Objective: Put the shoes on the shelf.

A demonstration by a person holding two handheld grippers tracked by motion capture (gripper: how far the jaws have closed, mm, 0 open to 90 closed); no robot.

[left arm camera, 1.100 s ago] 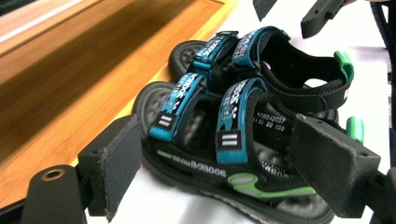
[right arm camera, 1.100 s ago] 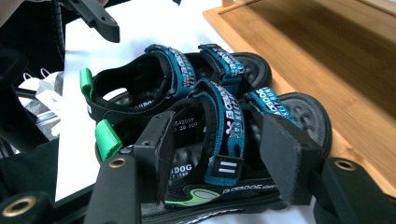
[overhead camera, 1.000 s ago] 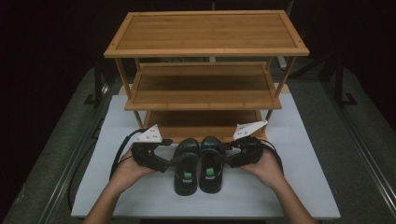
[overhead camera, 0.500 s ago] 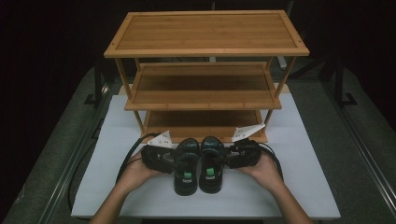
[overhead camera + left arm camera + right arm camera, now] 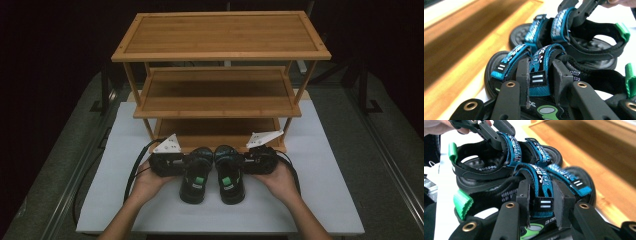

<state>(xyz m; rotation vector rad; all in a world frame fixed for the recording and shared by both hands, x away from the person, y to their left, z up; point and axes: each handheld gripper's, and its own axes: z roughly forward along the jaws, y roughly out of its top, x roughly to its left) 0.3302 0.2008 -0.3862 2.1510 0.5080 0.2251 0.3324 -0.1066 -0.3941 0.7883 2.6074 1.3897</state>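
Rack: a three-tier bamboo shoe rack [image 5: 220, 100] stands just behind the sandals, its bottom shelf facing their toes.
Left tool [image 5: 187, 162]: jaws just closing, clamped on the blue strap of the left sandal [image 5: 195, 175].
Right tool [image 5: 245, 161]: jaws just closing, pinching the blue strap of the right sandal [image 5: 229, 174].
Sandals: side by side, touching, long axes running toward the rack, green heel tabs nearest the person.
Worktop [image 5: 325, 200]: white sheet, dark room around.

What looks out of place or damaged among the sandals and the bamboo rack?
Nothing stands out. The two black sandals with blue straps stand side by side, upright, on the white table before the three-shelf bamboo rack. Each gripper has just been closing on a strap.
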